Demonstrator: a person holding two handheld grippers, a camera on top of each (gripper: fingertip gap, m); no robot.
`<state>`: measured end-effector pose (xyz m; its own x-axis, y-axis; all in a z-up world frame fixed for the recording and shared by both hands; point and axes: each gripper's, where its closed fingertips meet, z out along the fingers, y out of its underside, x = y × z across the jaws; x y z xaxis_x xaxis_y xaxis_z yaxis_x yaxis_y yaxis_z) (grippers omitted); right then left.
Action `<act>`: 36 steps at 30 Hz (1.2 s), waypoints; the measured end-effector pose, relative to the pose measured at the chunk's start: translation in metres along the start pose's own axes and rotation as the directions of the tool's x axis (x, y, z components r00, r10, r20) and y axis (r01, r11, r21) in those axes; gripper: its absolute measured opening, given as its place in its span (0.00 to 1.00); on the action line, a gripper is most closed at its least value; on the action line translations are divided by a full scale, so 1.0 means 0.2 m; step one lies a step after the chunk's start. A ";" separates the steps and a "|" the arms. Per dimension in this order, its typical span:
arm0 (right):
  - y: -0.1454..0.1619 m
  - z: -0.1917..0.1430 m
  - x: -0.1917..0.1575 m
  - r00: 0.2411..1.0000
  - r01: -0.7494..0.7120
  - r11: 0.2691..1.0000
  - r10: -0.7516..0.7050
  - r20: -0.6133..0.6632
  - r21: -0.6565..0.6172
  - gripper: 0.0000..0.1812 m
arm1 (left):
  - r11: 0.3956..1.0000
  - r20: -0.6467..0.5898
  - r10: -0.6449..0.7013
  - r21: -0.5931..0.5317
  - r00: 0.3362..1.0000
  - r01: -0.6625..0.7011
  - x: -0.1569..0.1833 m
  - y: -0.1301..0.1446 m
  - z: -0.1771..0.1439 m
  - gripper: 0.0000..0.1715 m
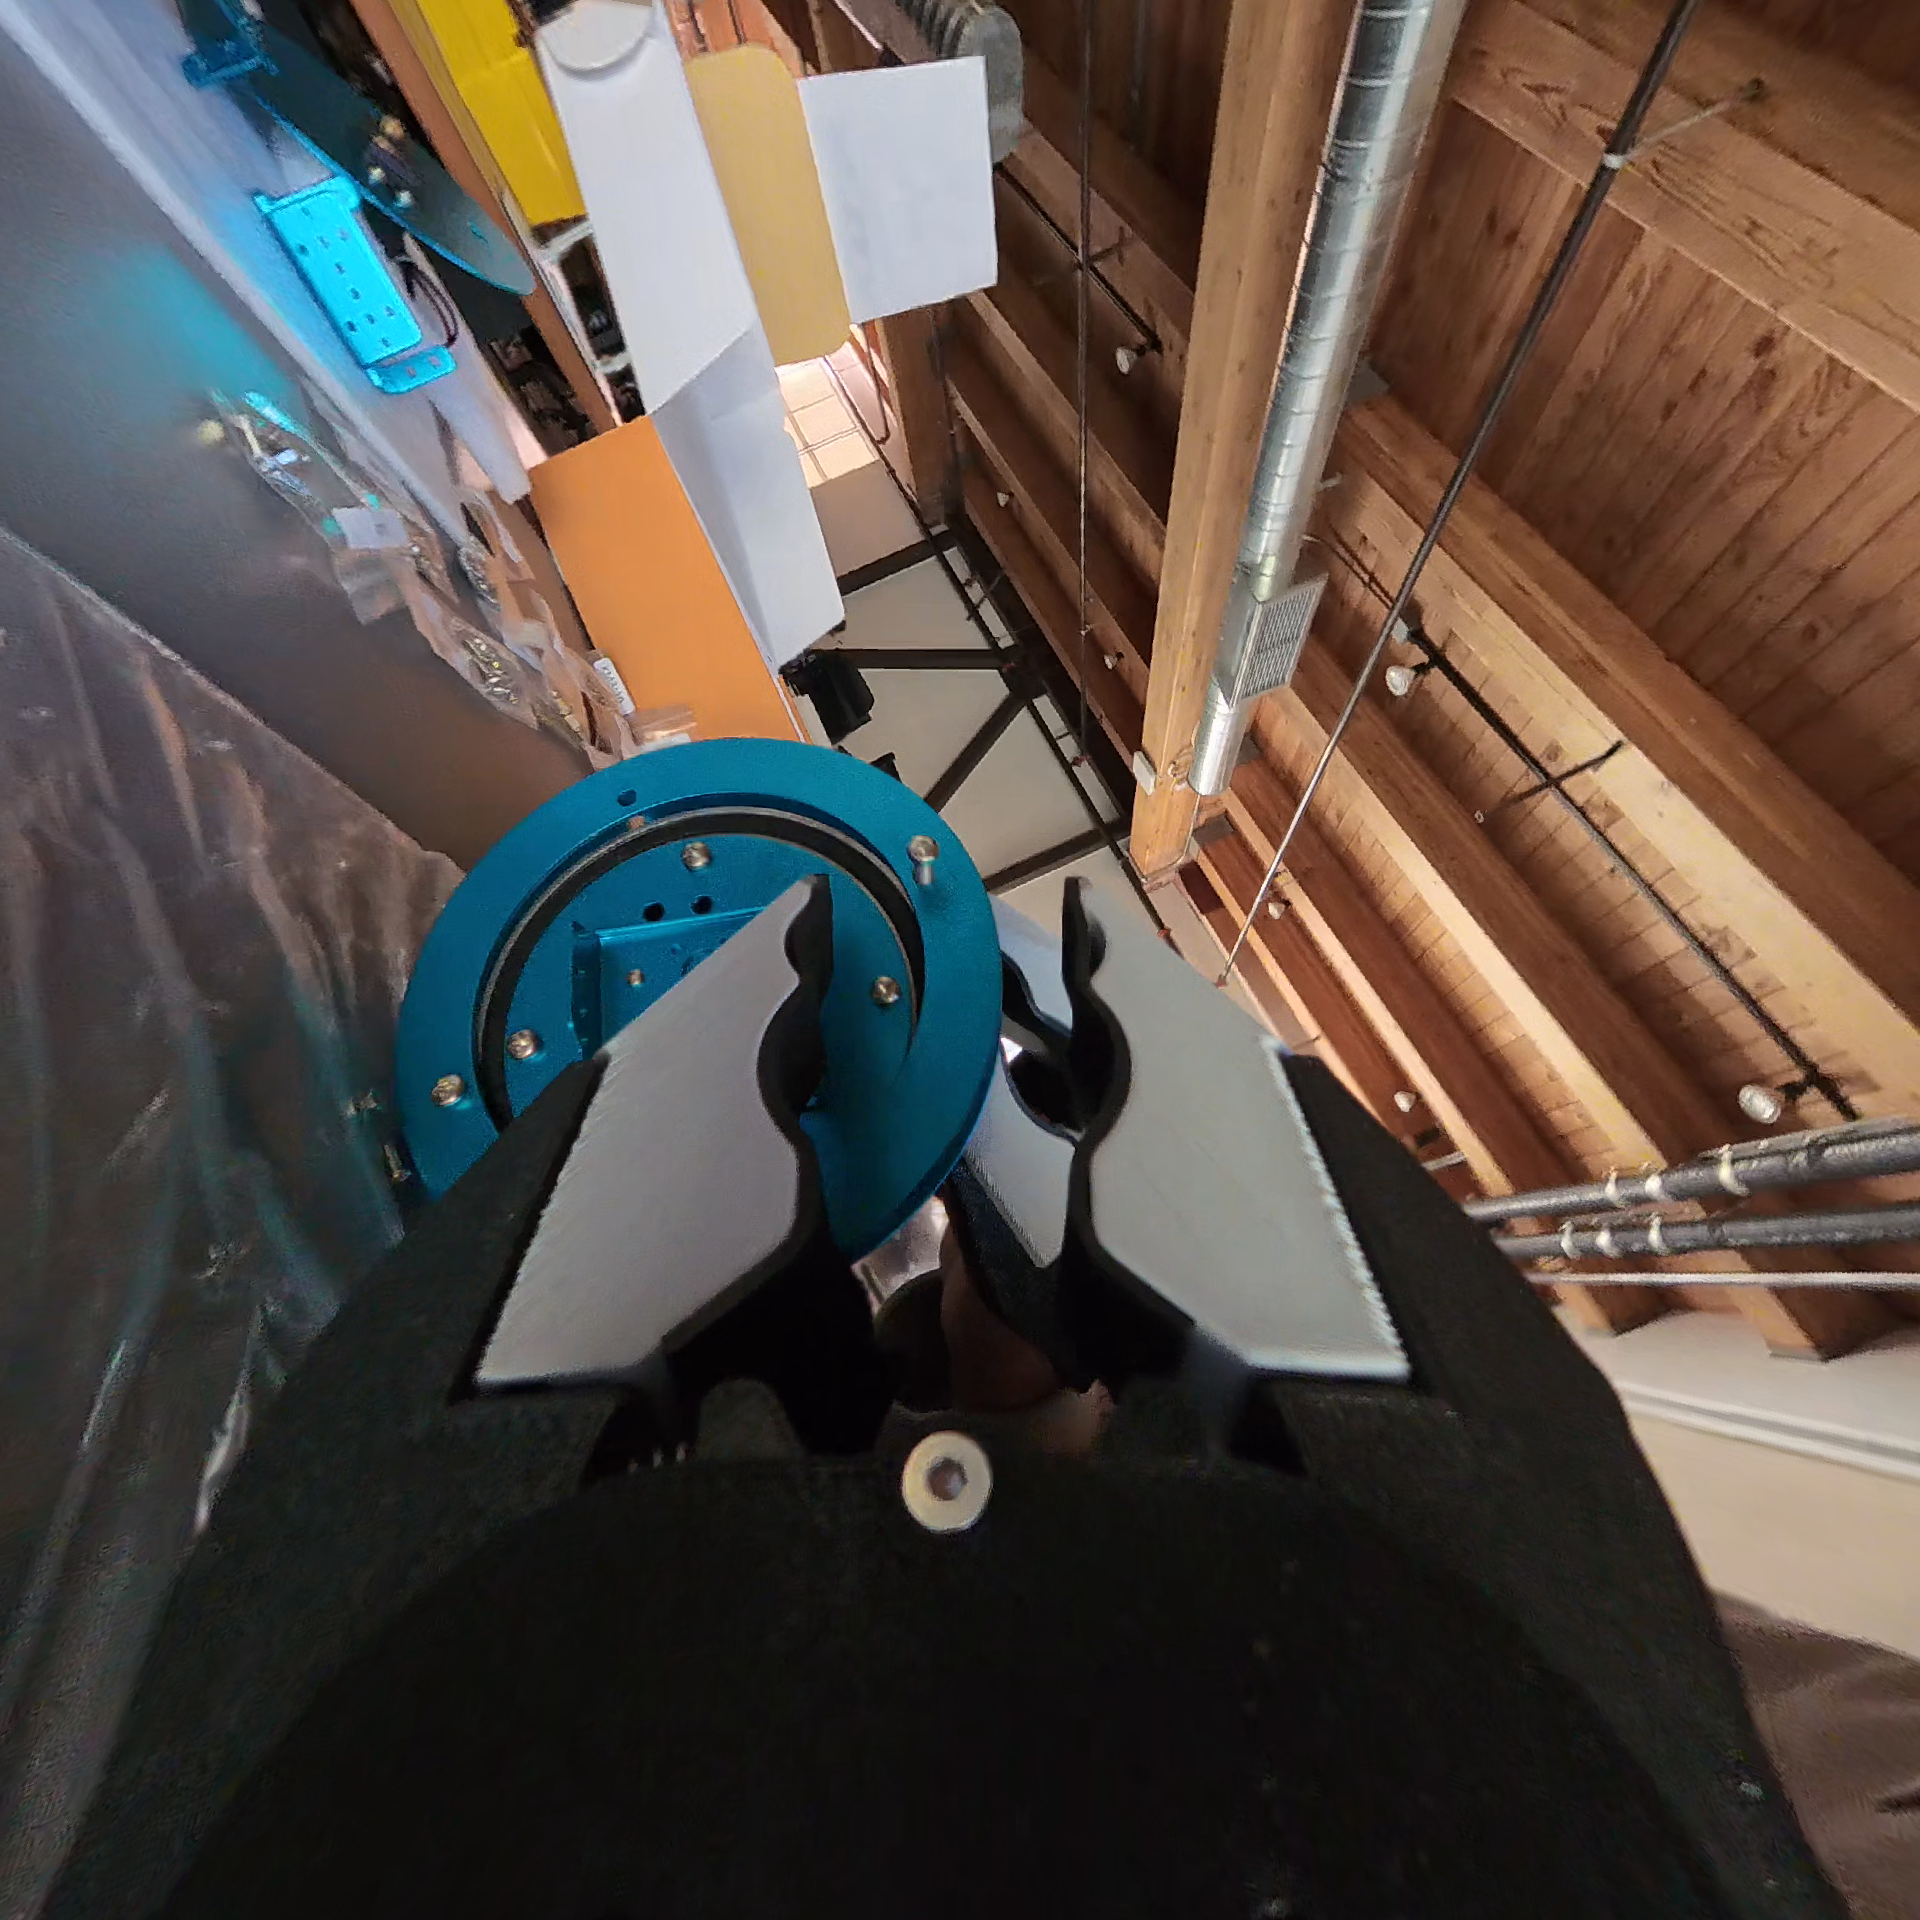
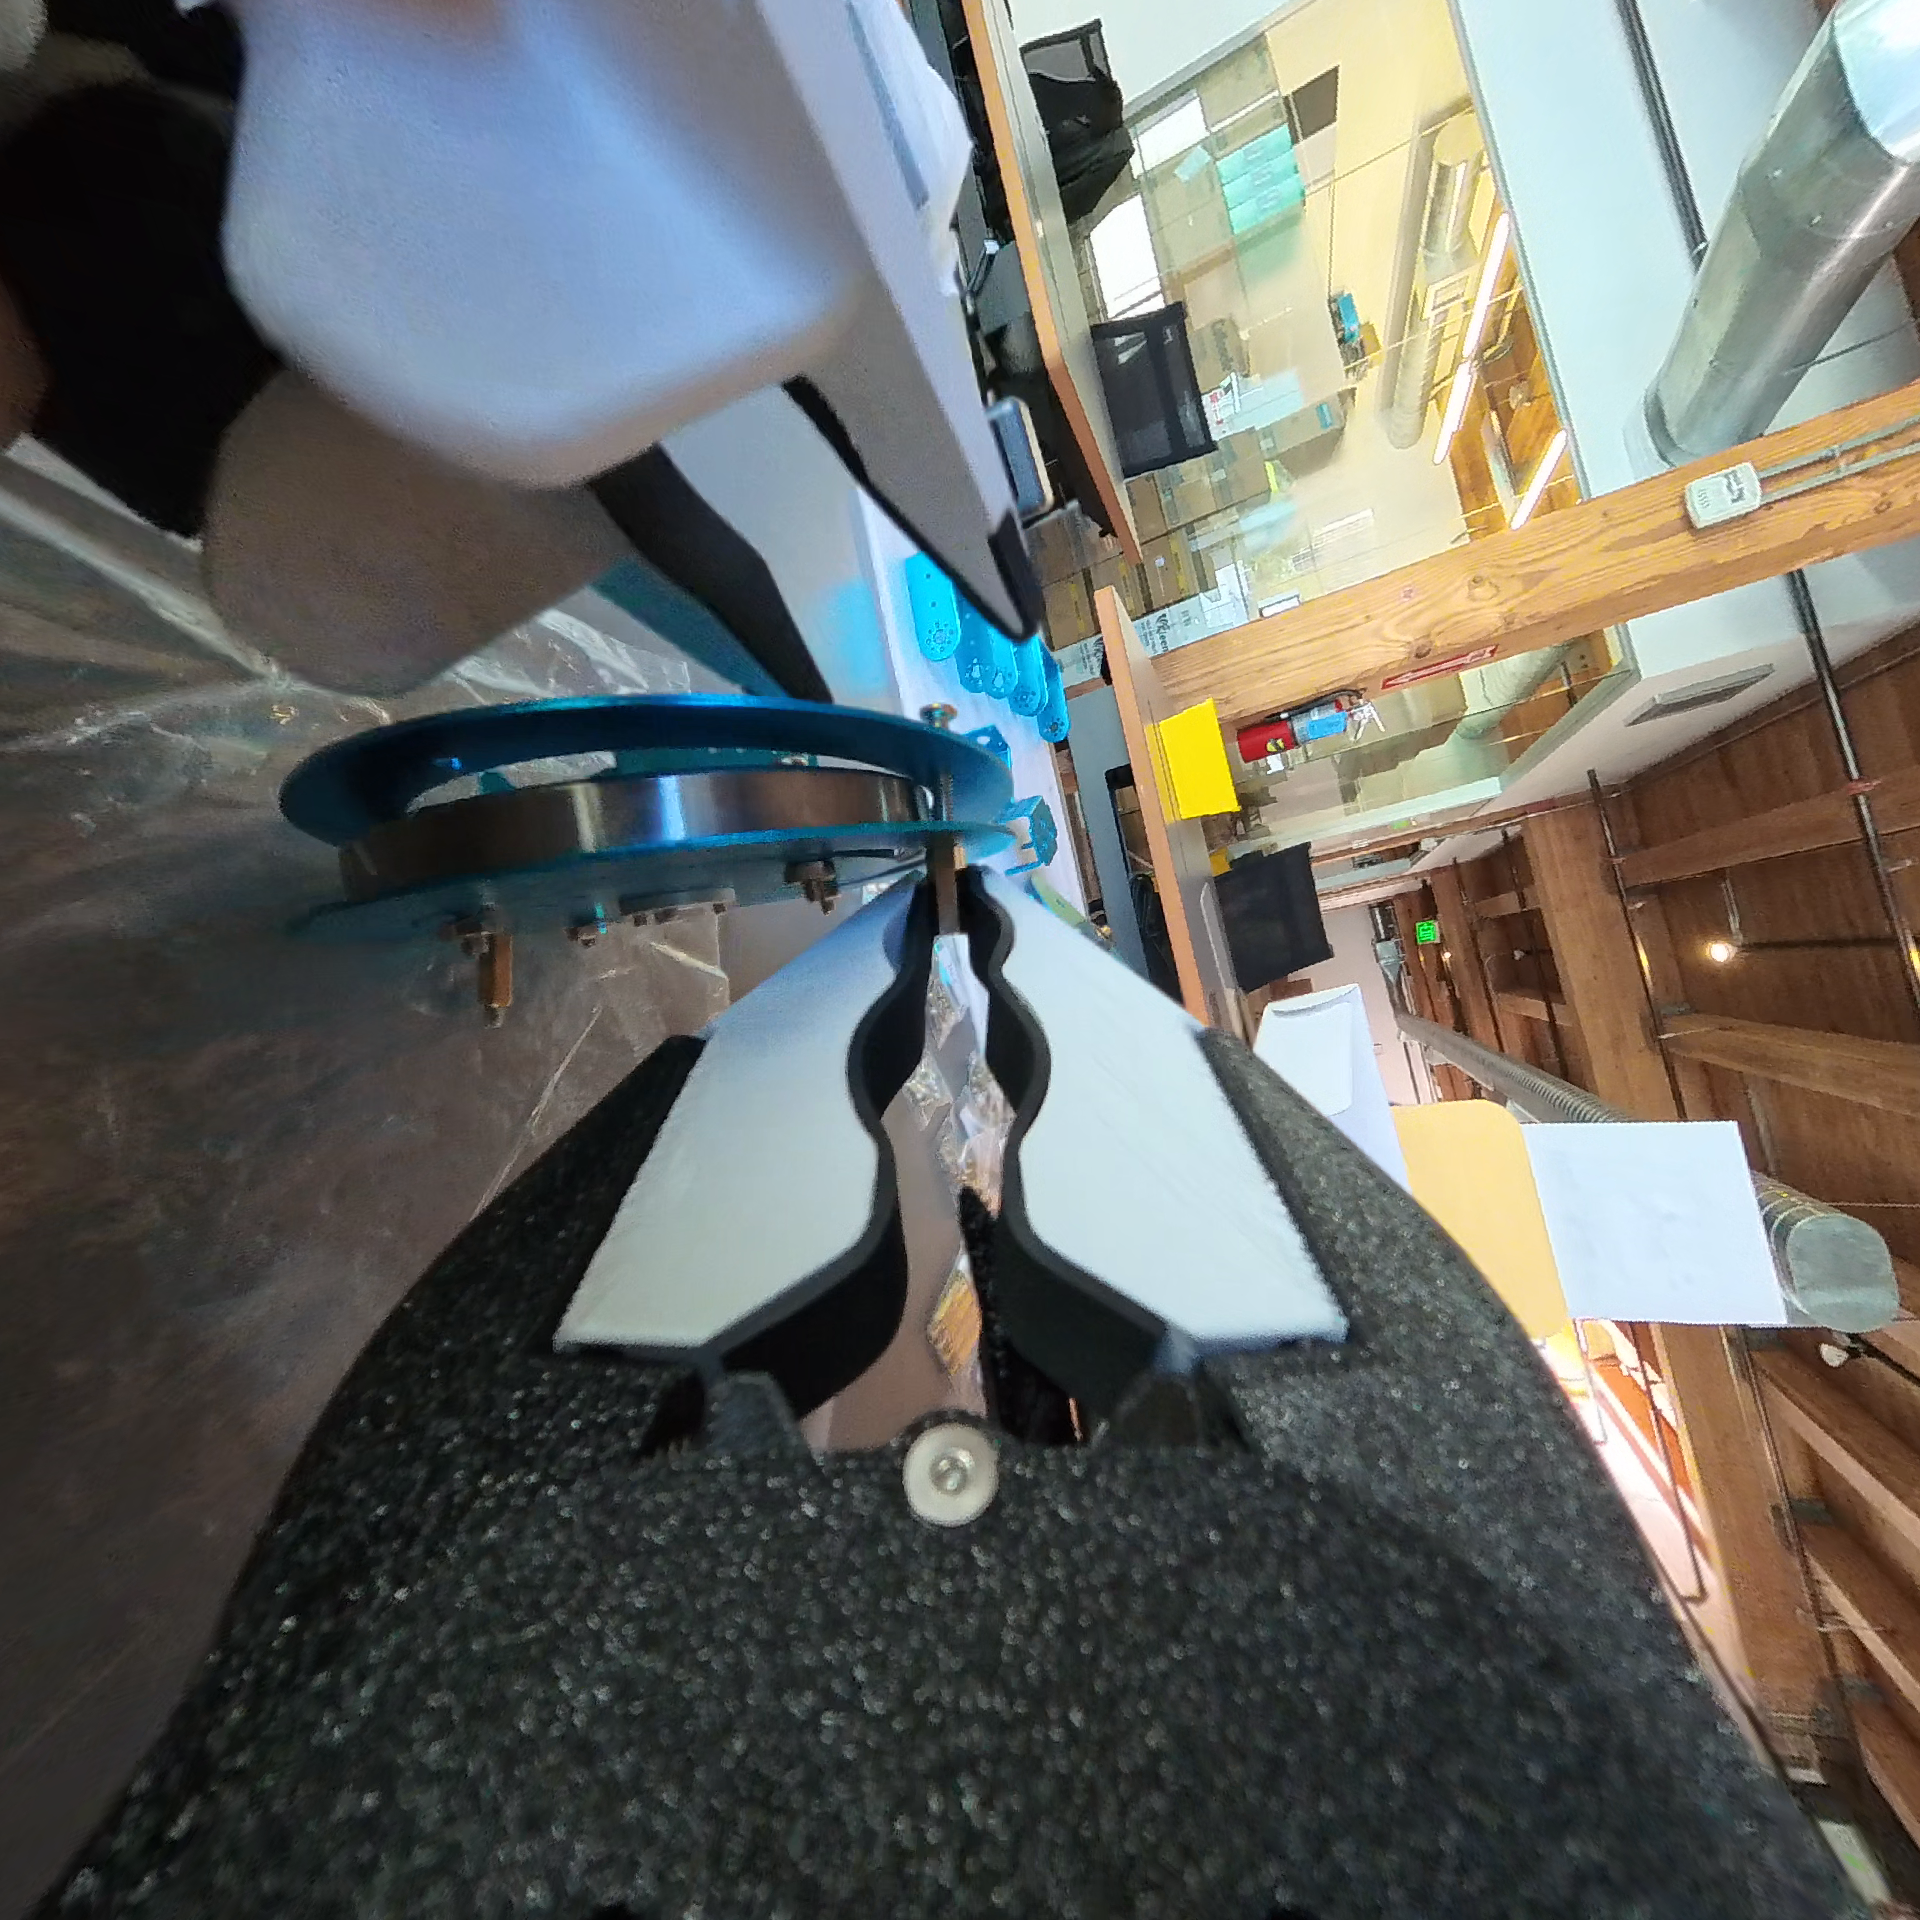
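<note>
The left gripper (image 1: 940,904) clamps the blue turntable bearing assembly (image 1: 582,894) edge-on, steadying it; at its three o'clock rim, the right gripper (image 2: 943,891) pinches a brass standoff (image 2: 948,873), apparently seating it.

Overhead runs a wooden plank ceiling (image 1: 1558,436) with heavy timber beams (image 1: 1216,416), and a silver ventilation duct (image 1: 1320,343) follows one beam. Thin metal rods (image 1: 1455,499) and bundled grey conduits (image 1: 1714,1174) cross beneath the planks. White, yellow and orange cardboard sheets (image 1: 717,260) stand together near the bench. In the right wrist view, a red fire extinguisher (image 2: 1283,732) hangs beside a yellow box (image 2: 1195,758), and stacked cardboard boxes (image 2: 1174,520) sit behind glass partitions (image 2: 1299,343).
</note>
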<state>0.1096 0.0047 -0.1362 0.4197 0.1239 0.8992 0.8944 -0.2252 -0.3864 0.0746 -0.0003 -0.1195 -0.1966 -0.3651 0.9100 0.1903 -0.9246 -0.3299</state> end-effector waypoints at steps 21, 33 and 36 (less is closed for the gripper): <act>-0.04 -0.01 -0.02 0.990 -0.132 0.990 0.129 0.057 0.052 0.03 | -0.533 -0.354 0.845 -0.503 -0.400 -0.680 -0.13 -0.27 -0.07 0.24; -0.08 -0.04 -0.04 0.998 -0.051 0.998 0.049 0.049 0.037 0.02 | -0.920 -0.588 0.392 -0.234 -0.708 -0.315 -0.14 -0.03 0.01 0.09; -0.10 -0.04 -0.05 0.998 -0.036 0.998 0.034 0.044 0.049 0.02 | -0.912 -0.584 0.409 -0.239 -0.701 -0.334 -0.13 -0.01 0.02 0.06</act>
<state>0.0872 0.0003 -0.1354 0.4559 0.1582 0.8758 0.8853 -0.1819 -0.4280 0.0824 0.0117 -0.1416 -0.3456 -0.1856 -0.9198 -0.3377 0.9392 -0.0627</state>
